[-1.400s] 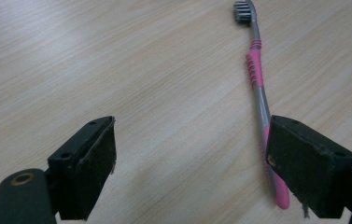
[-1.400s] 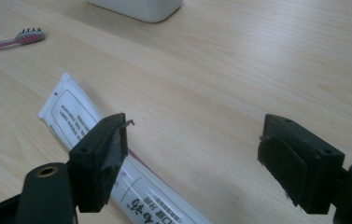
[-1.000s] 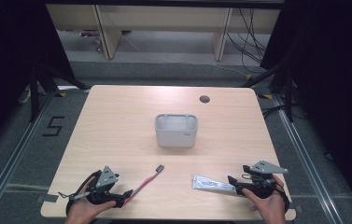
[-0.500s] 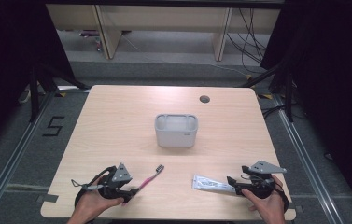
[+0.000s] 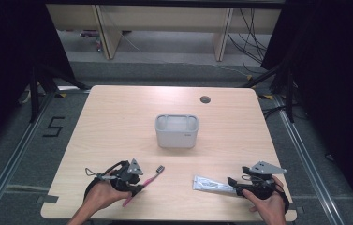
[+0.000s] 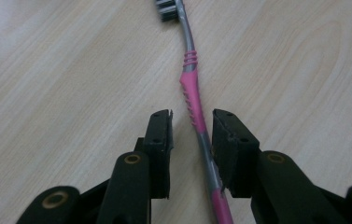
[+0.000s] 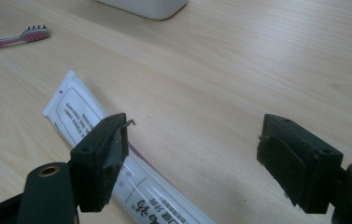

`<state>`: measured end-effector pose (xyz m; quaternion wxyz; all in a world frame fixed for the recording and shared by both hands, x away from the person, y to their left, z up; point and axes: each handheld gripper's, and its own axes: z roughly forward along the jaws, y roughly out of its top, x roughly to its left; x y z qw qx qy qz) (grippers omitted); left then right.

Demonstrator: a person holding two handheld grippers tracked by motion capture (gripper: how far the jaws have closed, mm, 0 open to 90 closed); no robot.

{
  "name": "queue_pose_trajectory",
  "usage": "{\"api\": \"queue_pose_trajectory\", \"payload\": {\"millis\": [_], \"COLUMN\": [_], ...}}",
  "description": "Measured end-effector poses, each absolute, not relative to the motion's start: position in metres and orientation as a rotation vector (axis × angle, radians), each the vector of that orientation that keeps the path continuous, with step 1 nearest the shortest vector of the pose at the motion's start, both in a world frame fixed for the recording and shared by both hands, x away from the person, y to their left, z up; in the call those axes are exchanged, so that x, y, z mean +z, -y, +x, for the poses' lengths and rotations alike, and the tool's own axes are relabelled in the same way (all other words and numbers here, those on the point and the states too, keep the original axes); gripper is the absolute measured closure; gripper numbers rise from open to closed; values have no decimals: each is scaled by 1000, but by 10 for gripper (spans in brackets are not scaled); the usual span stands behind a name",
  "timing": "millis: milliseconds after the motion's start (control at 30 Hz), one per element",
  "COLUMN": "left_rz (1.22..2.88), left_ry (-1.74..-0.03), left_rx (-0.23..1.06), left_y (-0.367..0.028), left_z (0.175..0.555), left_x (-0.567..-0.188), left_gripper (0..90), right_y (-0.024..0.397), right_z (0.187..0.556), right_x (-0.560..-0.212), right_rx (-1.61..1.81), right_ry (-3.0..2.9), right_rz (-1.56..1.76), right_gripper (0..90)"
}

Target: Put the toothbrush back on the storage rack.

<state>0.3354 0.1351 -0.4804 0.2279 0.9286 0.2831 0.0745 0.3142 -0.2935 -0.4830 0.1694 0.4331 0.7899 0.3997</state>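
Note:
A pink and grey toothbrush lies on the wooden table at the front left, bristle head pointing away. My left gripper is over its handle. In the left gripper view the toothbrush runs between the jaws. The jaws have just been closing; the right pad is at the handle and a gap remains on the other side. A white toothpaste tube lies flat at the front right. My right gripper stands wide open at its near end, one jaw above the tube.
A white-grey rectangular container stands in the middle of the table. A round cable hole sits near the far edge. The table's front edge is close behind both hands. Shelving and cables lie beyond the far side.
My left hand has slid right along the front of the table up to the toothbrush handle, and its jaws have narrowed around it. The right hand has kept still.

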Motion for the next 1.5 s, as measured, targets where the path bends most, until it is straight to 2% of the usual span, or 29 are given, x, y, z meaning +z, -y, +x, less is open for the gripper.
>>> {"api": "queue_pose_trajectory", "payload": {"millis": [367, 800, 1500], "left_rz": [2618, 2710, 2791], "left_ry": [-774, -721, -706], "left_rx": [187, 171, 134], "left_y": [-124, -115, -102], "left_z": [340, 349, 352], "left_x": [-484, -480, -481], "left_gripper": [710, 814, 814], "right_y": [292, 292, 291], "right_z": [314, 315, 315], "right_x": [-483, -482, -482], "right_rx": [1119, 1117, 1127], "right_ry": [-2257, -2256, -2267], "right_rz": [1229, 1208, 1199], "right_gripper": [251, 254, 255]}}
